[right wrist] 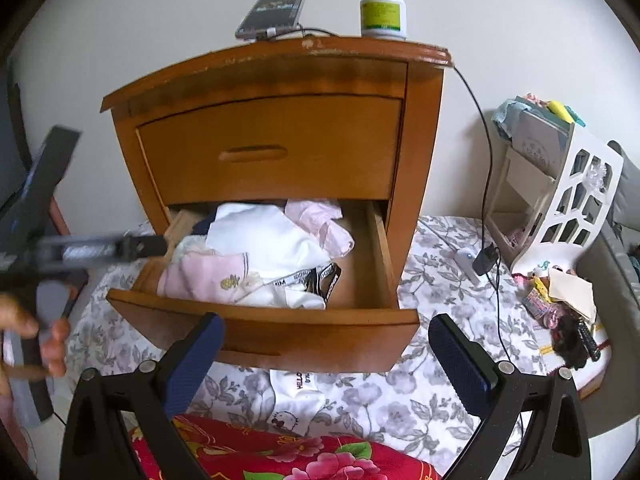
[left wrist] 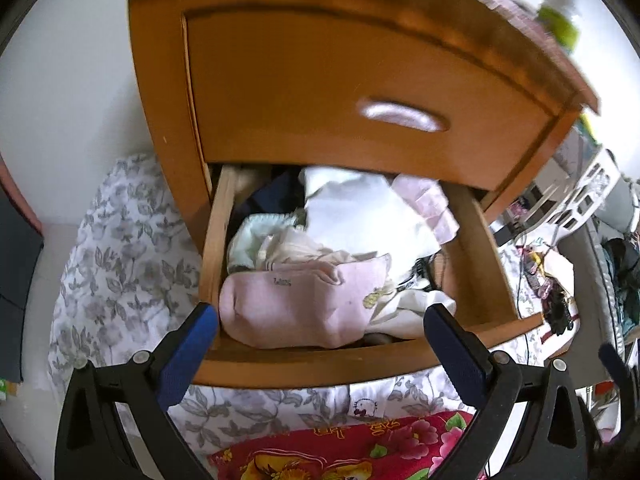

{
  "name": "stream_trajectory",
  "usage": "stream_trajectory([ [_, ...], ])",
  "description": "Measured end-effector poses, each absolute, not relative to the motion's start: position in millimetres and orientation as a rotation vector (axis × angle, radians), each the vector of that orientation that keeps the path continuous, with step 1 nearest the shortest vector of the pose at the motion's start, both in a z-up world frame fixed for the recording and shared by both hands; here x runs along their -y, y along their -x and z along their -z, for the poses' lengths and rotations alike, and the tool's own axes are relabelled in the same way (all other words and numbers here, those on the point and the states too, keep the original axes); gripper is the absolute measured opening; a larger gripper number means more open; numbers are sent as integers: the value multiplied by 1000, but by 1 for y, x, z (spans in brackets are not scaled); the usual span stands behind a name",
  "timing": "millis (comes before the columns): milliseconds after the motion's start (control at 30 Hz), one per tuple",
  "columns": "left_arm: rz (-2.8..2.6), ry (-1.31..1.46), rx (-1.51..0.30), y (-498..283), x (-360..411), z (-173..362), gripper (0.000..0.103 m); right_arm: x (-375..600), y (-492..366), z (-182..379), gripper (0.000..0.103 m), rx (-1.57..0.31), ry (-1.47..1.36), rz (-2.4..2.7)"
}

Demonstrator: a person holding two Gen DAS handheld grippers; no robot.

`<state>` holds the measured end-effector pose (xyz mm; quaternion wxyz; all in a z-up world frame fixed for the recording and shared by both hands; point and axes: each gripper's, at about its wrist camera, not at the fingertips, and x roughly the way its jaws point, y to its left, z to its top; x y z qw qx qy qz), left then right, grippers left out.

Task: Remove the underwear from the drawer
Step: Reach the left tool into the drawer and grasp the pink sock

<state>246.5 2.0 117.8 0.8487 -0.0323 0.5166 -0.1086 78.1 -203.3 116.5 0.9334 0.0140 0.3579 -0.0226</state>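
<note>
The lower drawer point(left wrist: 304, 364) point(right wrist: 280, 332) of a wooden nightstand stands pulled out, stuffed with clothes. A pink underwear piece point(left wrist: 296, 304) point(right wrist: 200, 276) lies at the drawer's front left, with white garments point(left wrist: 360, 216) point(right wrist: 268, 236) and a black-and-white waistband point(right wrist: 320, 280) behind it. My left gripper point(left wrist: 320, 320) is open, its blue fingers point(left wrist: 192, 344) straddling the drawer front just before the pink piece. My right gripper point(right wrist: 324, 336) is open too, held back in front of the drawer with nothing between its fingers. In the right wrist view the left gripper point(right wrist: 100, 250) appears blurred at the drawer's left.
The upper drawer point(right wrist: 272, 152) is closed. A pill bottle point(right wrist: 382, 8) and a phone point(right wrist: 272, 14) with a cable sit on the nightstand top. A white rack point(right wrist: 568, 200) and clutter stand at the right. Floral bedding point(right wrist: 440, 392) and a red flowered cloth point(right wrist: 280, 456) lie below.
</note>
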Motion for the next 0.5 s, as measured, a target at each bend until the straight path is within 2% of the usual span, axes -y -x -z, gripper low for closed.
stream_trajectory([
  [100,226,64,-1141,-257,4,-102,91,204,-82,-108,103,-742,-36,47],
  [233,224,59,-1185,-268,14,-83,83,204,-88,-96,103,-761,-43,35],
  [333,210,56,-1213,-280,20,-69,72,203,-92,-88,103,-779,-41,26],
  [433,191,50,-1223,-288,24,-59,57,202,-94,-83,103,-789,-41,20],
  [500,181,61,-1228,-290,23,-54,40,201,-95,-81,103,-793,-40,15],
])
